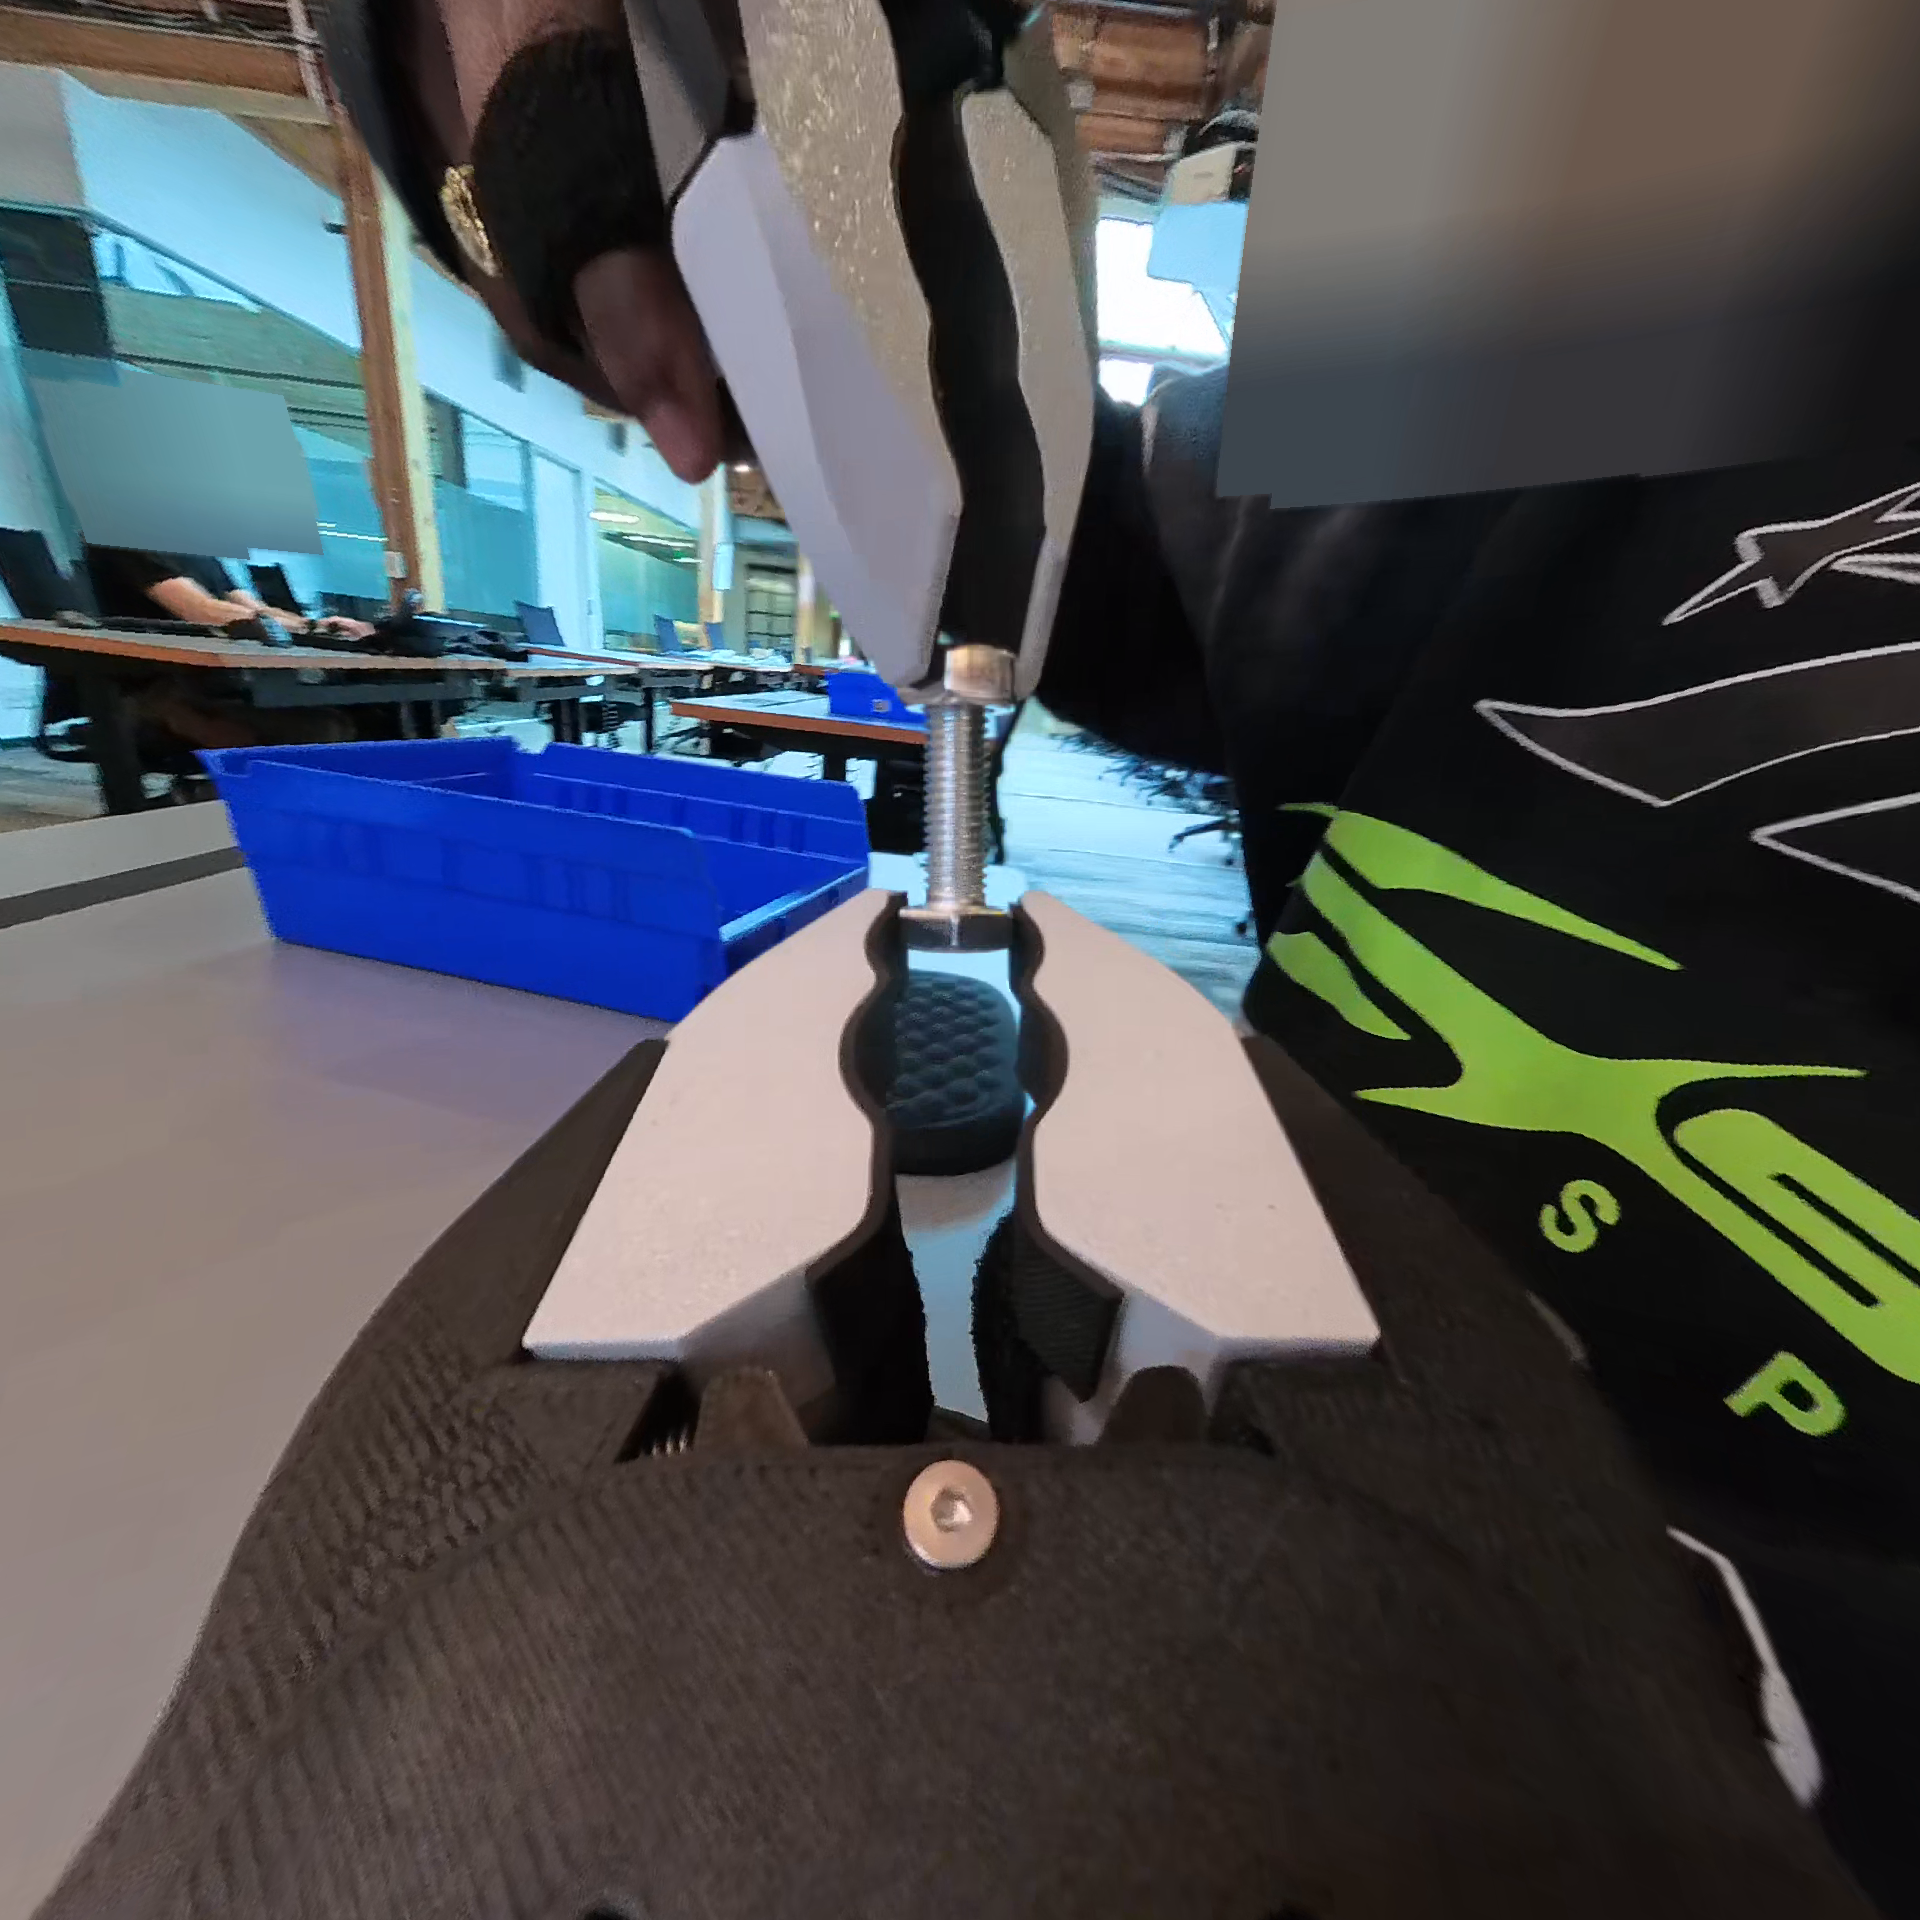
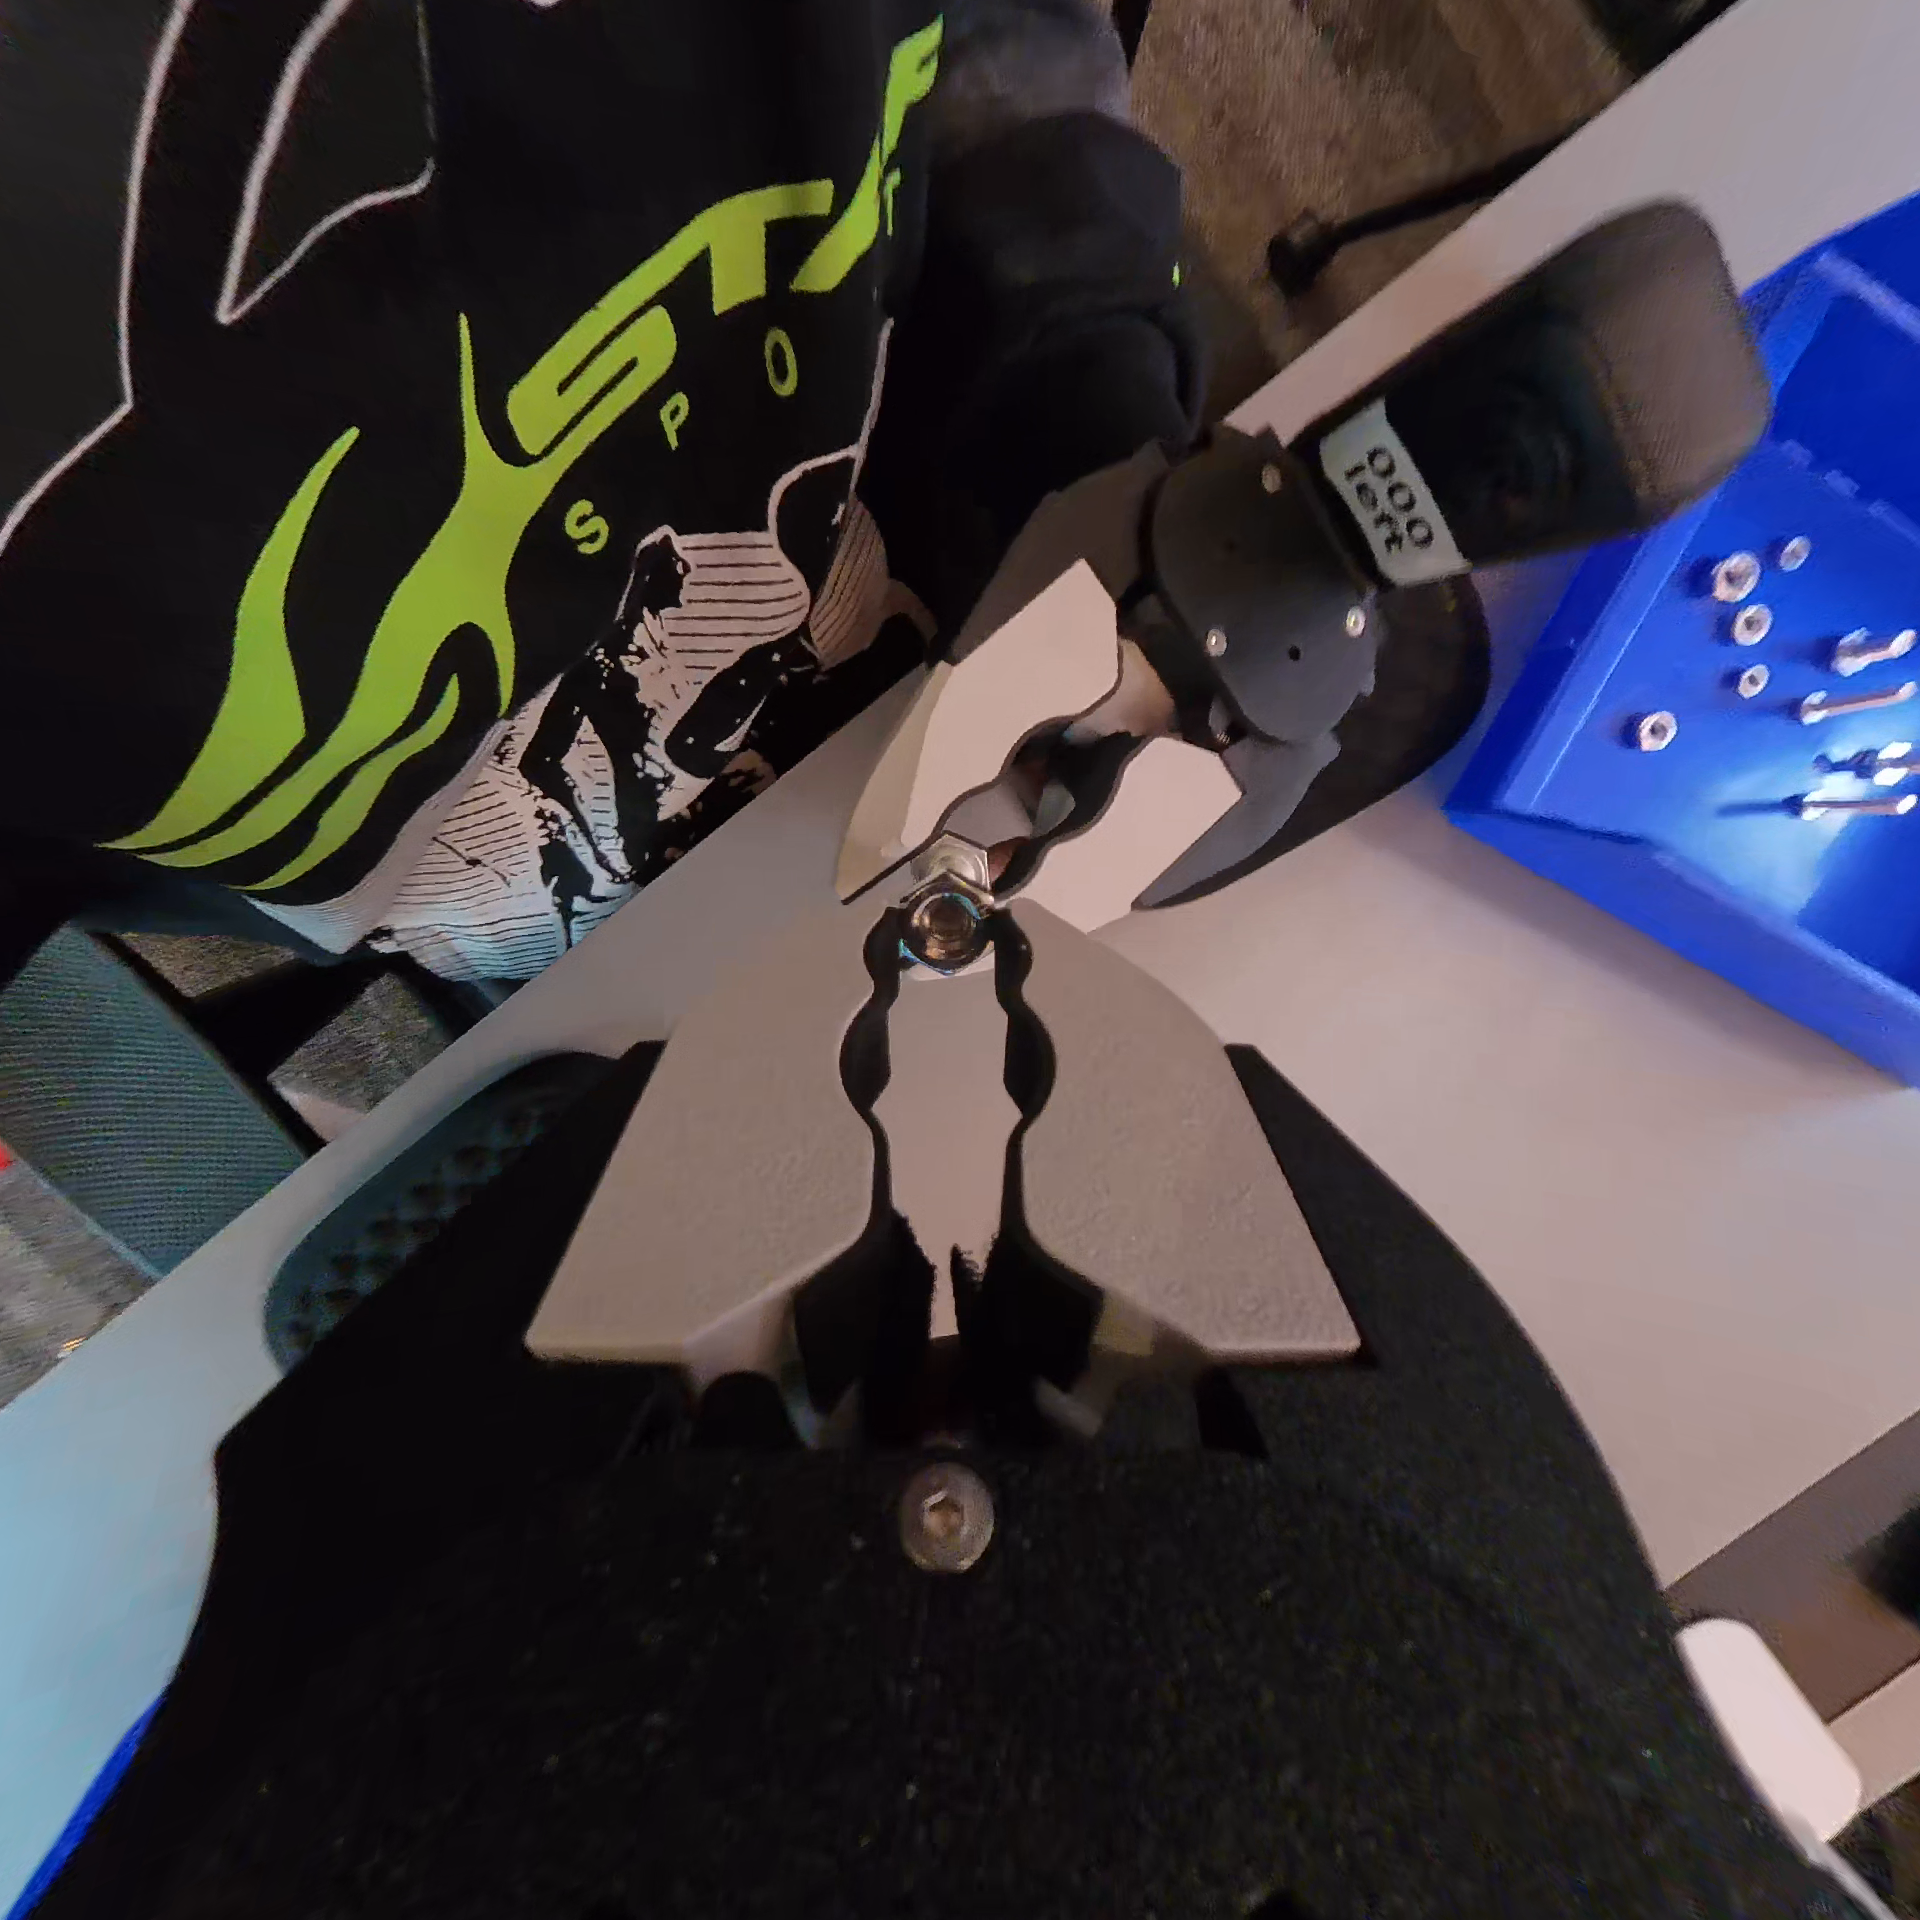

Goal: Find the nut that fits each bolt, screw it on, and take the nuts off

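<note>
My left gripper (image 1: pixel 954 923) is shut on the hex head of a silver bolt (image 1: pixel 956 800) and holds it upright above the grey table (image 1: pixel 260 1091). My right gripper (image 1: pixel 971 681) comes down from above and is shut on a silver hex nut (image 1: pixel 980 673) sitting at the bolt's threaded tip. In the right wrist view my right gripper (image 2: pixel 940 940) clamps the nut (image 2: pixel 938 928), seen end-on. Just beyond it, the left gripper (image 2: pixel 961 868) holds the bolt's head (image 2: pixel 964 860).
A blue bin (image 1: pixel 499 862) stands on the table to the left; in the right wrist view the bin (image 2: pixel 1558 790) holds several loose nuts and bolts (image 2: pixel 1860 707). A person in a black shirt with green print (image 1: pixel 1558 1039) stands close on the right. A dark chair armrest (image 1: pixel 951 1070) lies below the bolt. There is about 4 centimeters between the tips of the two grippers.
</note>
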Action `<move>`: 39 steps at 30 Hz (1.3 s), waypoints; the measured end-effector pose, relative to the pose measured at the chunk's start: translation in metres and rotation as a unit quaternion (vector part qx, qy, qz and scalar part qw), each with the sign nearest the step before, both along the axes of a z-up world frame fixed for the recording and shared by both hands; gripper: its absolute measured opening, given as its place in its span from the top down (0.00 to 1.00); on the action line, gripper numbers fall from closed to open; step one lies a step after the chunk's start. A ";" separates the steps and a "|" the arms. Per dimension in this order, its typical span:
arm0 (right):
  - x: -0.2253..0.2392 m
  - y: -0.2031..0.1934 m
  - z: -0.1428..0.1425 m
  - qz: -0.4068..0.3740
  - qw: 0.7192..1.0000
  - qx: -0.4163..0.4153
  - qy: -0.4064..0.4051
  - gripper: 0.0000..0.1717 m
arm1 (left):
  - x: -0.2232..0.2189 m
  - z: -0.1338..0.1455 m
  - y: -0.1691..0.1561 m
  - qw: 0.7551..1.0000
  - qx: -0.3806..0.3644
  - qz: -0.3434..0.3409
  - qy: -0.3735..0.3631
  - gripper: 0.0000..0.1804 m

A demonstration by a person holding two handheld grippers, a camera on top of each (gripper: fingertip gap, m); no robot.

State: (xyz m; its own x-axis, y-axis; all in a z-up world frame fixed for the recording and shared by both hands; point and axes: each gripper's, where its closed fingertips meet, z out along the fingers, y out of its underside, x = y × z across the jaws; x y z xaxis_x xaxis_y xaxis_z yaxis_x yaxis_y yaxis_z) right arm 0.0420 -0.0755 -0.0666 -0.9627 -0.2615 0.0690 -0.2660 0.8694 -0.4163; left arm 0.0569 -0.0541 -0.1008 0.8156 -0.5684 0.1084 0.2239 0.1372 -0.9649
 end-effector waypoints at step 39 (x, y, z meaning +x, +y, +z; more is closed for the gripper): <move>-0.025 0.019 -0.006 -0.205 0.973 0.102 -0.030 0.90 | -0.035 -0.002 0.023 0.967 0.009 0.251 0.045 0.90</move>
State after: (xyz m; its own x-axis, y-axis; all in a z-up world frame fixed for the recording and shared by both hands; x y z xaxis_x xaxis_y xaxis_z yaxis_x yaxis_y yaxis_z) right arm 0.0165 -0.0562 -0.0726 -0.9898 0.1427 -0.0031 0.1397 0.9637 -0.2275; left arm 0.0222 -0.0311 -0.1024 0.9950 -0.0987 0.0181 0.0400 0.2247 -0.9736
